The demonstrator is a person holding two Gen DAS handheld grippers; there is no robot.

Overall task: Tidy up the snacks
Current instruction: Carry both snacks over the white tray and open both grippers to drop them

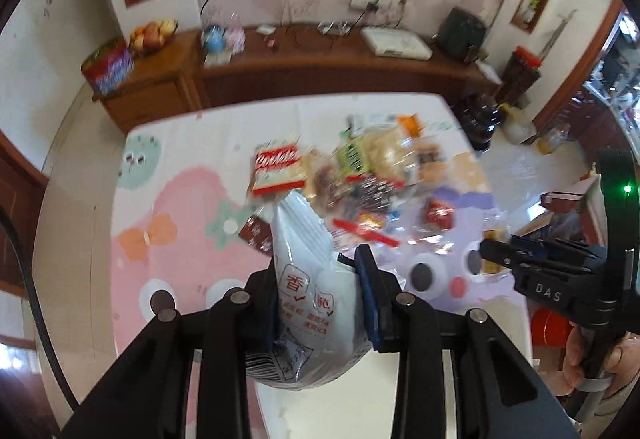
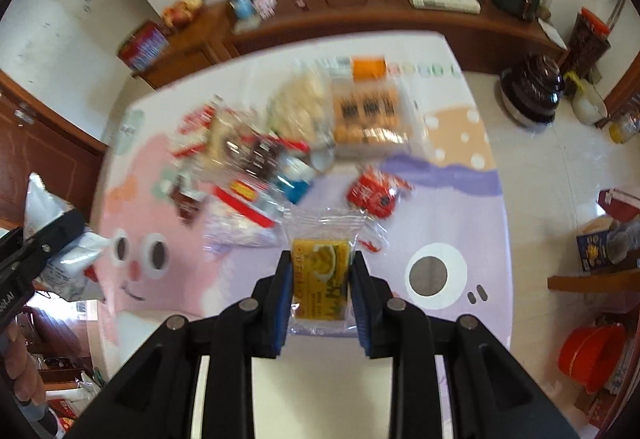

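Left gripper point(image 1: 320, 279) clamped a white bag point(image 1: 308, 303); right gripper point(image 2: 320, 279) pinched a yellow packet point(image 2: 320, 279), above the table point(image 2: 460, 207).

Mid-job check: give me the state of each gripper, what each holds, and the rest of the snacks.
left gripper: shut on the white snack bag
white snack bag: held, lifted off the table
right gripper: shut on the yellow snack packet
yellow snack packet: held, sealed in clear wrap
snack pile: loose, jumbled on the table

The left gripper point(image 1: 320, 279) clamps a white bag point(image 1: 308, 279) above the mat point(image 1: 180, 199); snacks point(image 1: 360, 175) lie heaped far beyond.
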